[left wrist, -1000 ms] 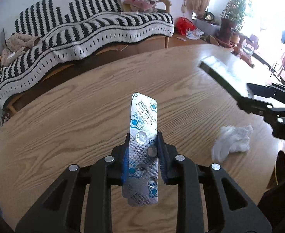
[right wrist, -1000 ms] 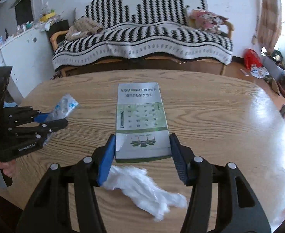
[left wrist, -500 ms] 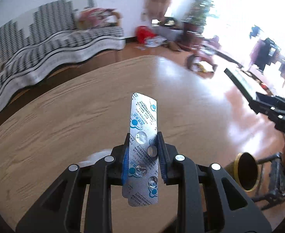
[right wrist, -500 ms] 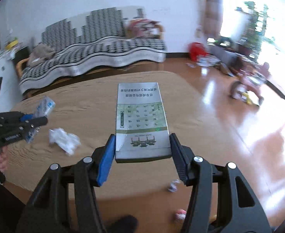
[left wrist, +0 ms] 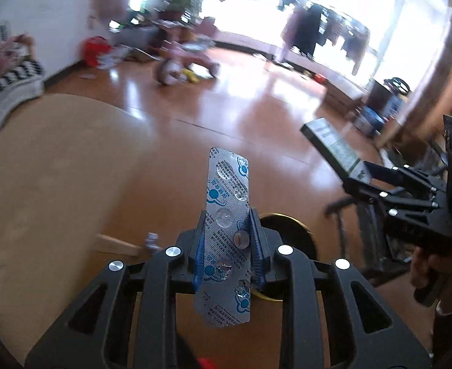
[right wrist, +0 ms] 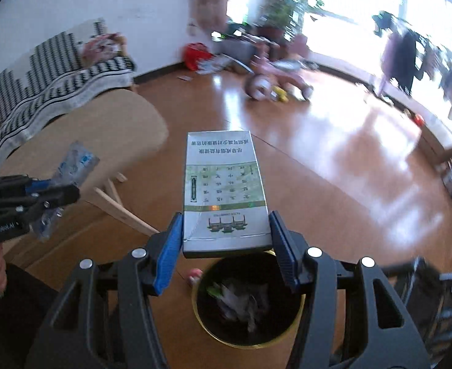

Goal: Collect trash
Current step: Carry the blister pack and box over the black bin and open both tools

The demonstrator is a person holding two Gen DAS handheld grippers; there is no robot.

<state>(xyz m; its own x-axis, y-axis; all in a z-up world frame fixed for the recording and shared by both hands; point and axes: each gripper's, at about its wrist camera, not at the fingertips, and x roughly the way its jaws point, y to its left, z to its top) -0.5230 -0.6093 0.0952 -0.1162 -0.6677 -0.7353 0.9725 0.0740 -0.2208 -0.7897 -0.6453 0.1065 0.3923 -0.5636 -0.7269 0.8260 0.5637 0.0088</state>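
Trash sits in both our grips. At lower centre of the left wrist view, our left hand-held gripper (left wrist: 226, 246) clamps a blister strip (left wrist: 227, 233), the bin (left wrist: 299, 230) showing just behind. Our right hand-held gripper (right wrist: 226, 246) pinches a carton (right wrist: 224, 190) lengthwise, directly above the bin's open mouth, so it looks nearer.

The left gripper (right wrist: 46, 198), at 9 o'clock in the right wrist view, carries white letters on its black body that seem to read "GenRobot.AI". The box (right wrist: 224, 190) held in the right gripper (right wrist: 226, 240) has rows of Chinese characters, upside down and too blurred to read. The blister pack (left wrist: 227, 233) has blue print, also not readable.
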